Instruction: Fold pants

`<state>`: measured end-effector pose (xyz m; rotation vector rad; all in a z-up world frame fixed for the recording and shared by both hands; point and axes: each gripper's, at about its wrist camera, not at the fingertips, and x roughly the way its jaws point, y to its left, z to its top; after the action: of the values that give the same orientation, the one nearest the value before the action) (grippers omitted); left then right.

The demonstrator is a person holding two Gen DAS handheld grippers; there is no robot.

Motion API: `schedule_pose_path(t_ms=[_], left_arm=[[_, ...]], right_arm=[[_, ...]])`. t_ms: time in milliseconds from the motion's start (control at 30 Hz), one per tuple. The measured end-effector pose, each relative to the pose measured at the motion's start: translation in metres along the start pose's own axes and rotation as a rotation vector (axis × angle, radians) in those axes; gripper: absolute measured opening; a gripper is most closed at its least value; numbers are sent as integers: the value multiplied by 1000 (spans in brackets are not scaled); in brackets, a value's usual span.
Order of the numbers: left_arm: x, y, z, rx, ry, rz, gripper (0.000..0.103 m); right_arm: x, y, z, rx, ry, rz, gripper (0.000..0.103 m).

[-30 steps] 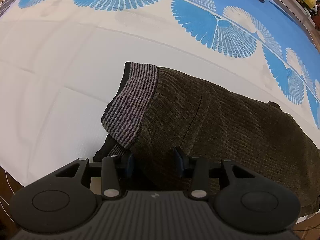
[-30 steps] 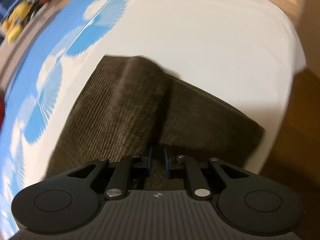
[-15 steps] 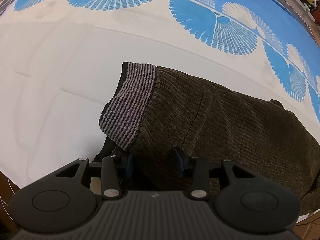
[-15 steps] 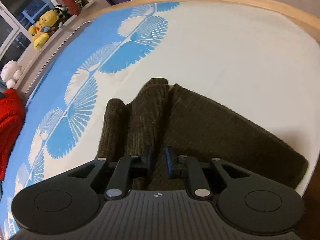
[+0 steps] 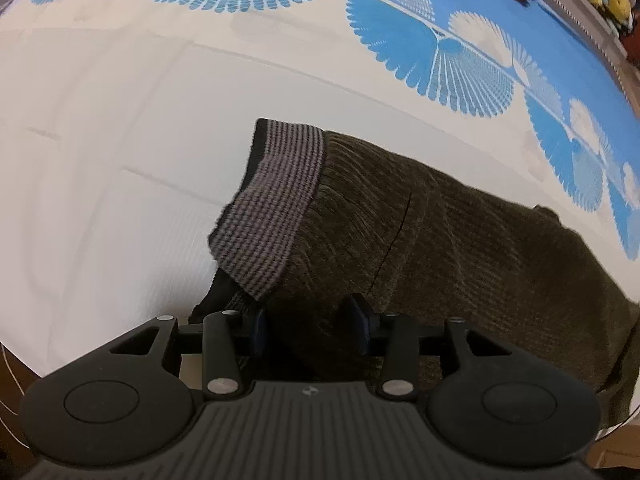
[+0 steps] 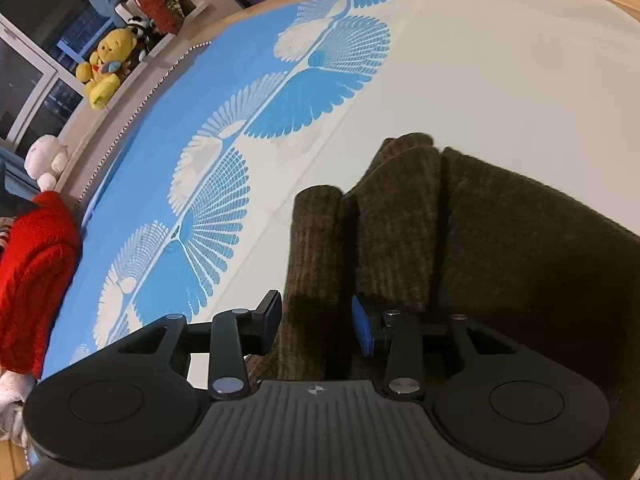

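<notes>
Here, in the left wrist view, the left gripper (image 5: 308, 326) points steeply down at the pants (image 5: 440, 256), which lie folded on the bedsheet (image 5: 120, 140). A bulge of the dark cloth, just under the waistband (image 5: 272, 204), sits between the two blue-padded fingers (image 5: 259, 326). Its jaws have just been opening a little, and whether the pads still press the cloth cannot be told from this angle. The pants are a dark olive-brown, ribbed like corduroy; the waistband is a knit band of fine grey and black stripes, curled over at its edge. The sheet is smooth and white near the gripper, with faint crease lines, and blue with white fan-shaped prints farther off. No writing can be read; only a small emblem marks the gripper's ribbed black body.

In the right wrist view, the right gripper (image 6: 316, 320) stands over the other end of the pants (image 6: 500, 248), where the cloth lies in thick rounded folds. Its jaws have just been opening: a fold lies between the fingers (image 6: 272, 316), but the pads stand clear of it on both sides, released. Beyond, a red fuzzy garment (image 6: 32, 280) lies at the sheet's edge, and a yellow plush toy (image 6: 104, 68) sits on a ledge by the window.
</notes>
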<state>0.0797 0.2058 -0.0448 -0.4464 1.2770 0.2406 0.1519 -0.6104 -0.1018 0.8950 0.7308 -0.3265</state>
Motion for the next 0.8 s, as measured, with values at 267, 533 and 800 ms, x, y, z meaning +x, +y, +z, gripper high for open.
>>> schedule_pose_path(t_ms=[267, 533, 800], left_arm=[[-8, 14, -2, -80, -13, -132, 66], [2, 8, 2, -111, -17, -16, 52], [-33, 4, -12, -71, -143, 39, 10]], right_arm=[[5, 10, -4, -33, 8, -42, 11], [-52, -14, 5, 2, -107, -65, 8], [-129, -95, 0, 129, -110, -50, 4]])
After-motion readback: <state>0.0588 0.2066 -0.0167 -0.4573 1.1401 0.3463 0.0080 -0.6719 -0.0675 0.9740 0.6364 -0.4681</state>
